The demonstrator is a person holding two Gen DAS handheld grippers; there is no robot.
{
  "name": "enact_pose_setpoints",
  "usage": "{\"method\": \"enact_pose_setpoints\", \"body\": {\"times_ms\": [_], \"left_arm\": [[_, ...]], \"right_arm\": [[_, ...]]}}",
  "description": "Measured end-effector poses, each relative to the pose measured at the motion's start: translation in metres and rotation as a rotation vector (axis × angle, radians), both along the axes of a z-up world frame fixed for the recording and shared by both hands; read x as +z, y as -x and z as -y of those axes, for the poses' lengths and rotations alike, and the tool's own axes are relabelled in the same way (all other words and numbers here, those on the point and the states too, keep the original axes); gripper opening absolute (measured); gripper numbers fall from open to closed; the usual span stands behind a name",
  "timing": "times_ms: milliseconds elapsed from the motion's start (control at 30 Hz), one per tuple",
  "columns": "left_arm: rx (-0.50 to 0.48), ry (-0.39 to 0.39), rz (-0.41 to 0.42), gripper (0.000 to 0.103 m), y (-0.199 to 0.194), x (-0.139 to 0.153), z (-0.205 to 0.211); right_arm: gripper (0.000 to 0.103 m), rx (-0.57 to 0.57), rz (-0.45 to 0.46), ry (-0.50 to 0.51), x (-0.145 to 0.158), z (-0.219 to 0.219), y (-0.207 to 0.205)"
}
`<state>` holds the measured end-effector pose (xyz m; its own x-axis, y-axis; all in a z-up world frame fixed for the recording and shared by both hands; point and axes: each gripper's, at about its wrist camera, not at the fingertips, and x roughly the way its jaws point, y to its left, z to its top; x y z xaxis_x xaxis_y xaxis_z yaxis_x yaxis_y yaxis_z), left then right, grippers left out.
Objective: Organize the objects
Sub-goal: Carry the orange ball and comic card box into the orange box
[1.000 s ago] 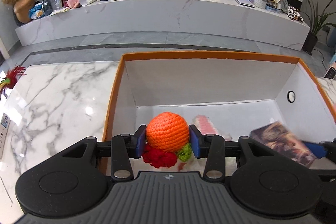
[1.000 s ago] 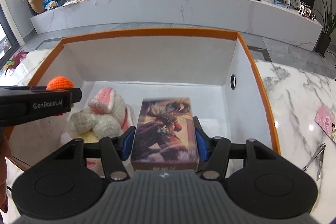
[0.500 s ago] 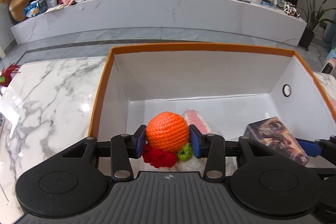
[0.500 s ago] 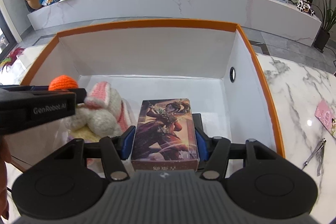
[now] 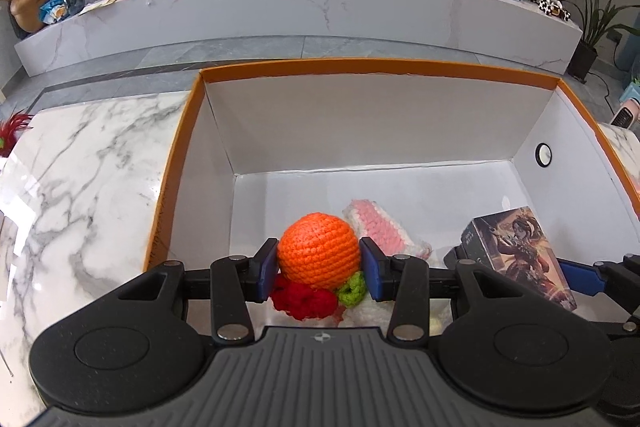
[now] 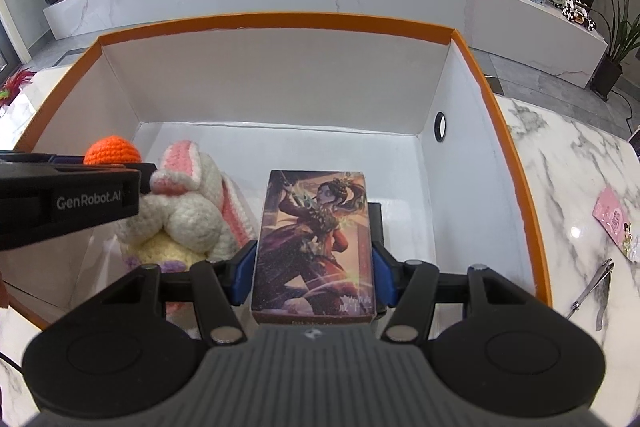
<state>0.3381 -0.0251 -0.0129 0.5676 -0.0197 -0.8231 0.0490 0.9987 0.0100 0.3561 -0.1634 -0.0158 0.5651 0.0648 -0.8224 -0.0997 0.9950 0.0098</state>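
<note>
Box (image 6: 496,115), orange-rimmed and white inside, sits on the marble table (image 5: 80,179). Inside it lies a crocheted bunny (image 6: 188,203). Over the box's right part, the right gripper (image 6: 314,267) clamps a printed card box (image 6: 316,239) between its blue pads. Over the left part, the left gripper (image 5: 318,267) pinches a crocheted orange ball (image 5: 318,249) with red and green bits below.

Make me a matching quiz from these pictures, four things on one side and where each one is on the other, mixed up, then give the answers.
Things:
1. orange ball
2. picture box
3. bunny
4. nail clippers

Places:
A. lying in the bin
B. on the marble table, outside the bin
C. in the left gripper
D. in the right gripper

Pairs: 1-C, 2-D, 3-A, 4-B
</note>
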Motion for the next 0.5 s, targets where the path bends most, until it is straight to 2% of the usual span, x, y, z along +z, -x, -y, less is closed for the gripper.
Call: {"method": "enact_pose_setpoints", "body": {"times_ms": [300,500], "left_arm": [[0.007,0.02,-0.043,0.05,-0.001,-0.004,-0.004],[0.005,0.107,-0.111,0.05,-0.003,-0.008,-0.015]], "right_arm": [[0.06,-0.004,-0.006,-0.004,-0.003,0.0,-0.001],[0.062,-0.001,-0.009,-0.014,-0.003,0.0,-0.001]]}}
